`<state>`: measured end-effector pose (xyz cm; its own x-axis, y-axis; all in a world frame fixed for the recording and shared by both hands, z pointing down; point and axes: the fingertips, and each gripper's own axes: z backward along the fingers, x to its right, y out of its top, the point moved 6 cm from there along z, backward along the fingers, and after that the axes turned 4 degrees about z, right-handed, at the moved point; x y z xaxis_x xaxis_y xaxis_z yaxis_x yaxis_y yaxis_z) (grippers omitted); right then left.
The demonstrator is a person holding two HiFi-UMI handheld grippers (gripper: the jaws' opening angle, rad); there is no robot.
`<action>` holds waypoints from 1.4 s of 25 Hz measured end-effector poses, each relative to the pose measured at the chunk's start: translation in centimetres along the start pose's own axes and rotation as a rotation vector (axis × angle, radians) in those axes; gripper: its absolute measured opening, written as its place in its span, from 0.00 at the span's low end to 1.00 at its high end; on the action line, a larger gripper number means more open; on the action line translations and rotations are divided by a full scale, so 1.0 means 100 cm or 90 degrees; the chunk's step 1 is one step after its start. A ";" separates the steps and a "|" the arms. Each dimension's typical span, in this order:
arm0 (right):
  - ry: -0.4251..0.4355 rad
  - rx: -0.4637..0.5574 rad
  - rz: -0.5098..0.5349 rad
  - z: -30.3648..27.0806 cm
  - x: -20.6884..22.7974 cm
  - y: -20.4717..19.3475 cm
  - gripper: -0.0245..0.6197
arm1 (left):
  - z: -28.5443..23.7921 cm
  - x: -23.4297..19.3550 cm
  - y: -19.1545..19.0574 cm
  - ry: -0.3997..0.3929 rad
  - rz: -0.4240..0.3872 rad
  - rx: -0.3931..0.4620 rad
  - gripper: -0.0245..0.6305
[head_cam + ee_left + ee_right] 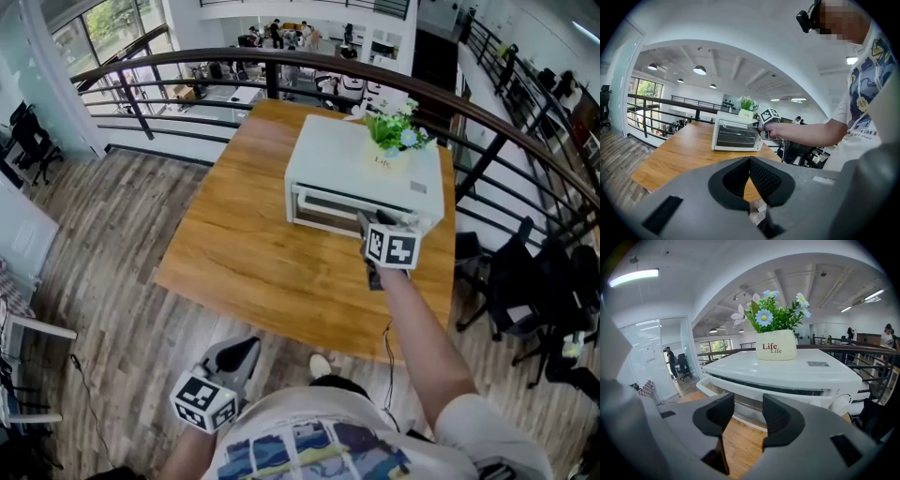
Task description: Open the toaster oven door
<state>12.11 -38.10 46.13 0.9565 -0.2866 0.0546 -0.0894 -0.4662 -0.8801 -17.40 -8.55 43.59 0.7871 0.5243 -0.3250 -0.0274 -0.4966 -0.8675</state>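
The white toaster oven stands on the wooden table, with its door upright and a white handle bar along the door's top. It also shows as the toaster oven in the left gripper view. My right gripper is at the right end of the oven's front. Its jaws are open, and in the right gripper view the right gripper sits just short of the handle with nothing between the pads. My left gripper hangs low beside my body, off the table. Here the left gripper has its pad tips touching, empty.
A white pot of artificial flowers sits on the oven's top, right above the door. A curved black railing runs behind the table. Black office chairs stand to the right. A cable hangs from the right gripper.
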 end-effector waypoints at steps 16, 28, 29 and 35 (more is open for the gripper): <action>-0.003 -0.002 0.003 0.024 -0.020 -0.037 0.33 | 0.018 0.006 -0.014 -0.012 -0.005 -0.002 0.04; -0.003 0.011 0.015 0.037 -0.032 -0.077 0.33 | 0.030 0.014 -0.029 -0.008 -0.005 -0.013 0.04; -0.004 0.016 0.018 0.038 -0.032 -0.078 0.33 | 0.031 0.014 -0.030 -0.007 -0.004 -0.013 0.04; -0.005 0.013 0.023 0.042 -0.037 -0.090 0.33 | 0.037 0.018 -0.032 -0.003 -0.003 -0.011 0.04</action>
<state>10.57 -29.31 51.82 0.9548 -0.2966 0.0191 -0.1184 -0.4388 -0.8907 -18.12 -3.49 44.35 0.7843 0.5297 -0.3229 -0.0137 -0.5056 -0.8626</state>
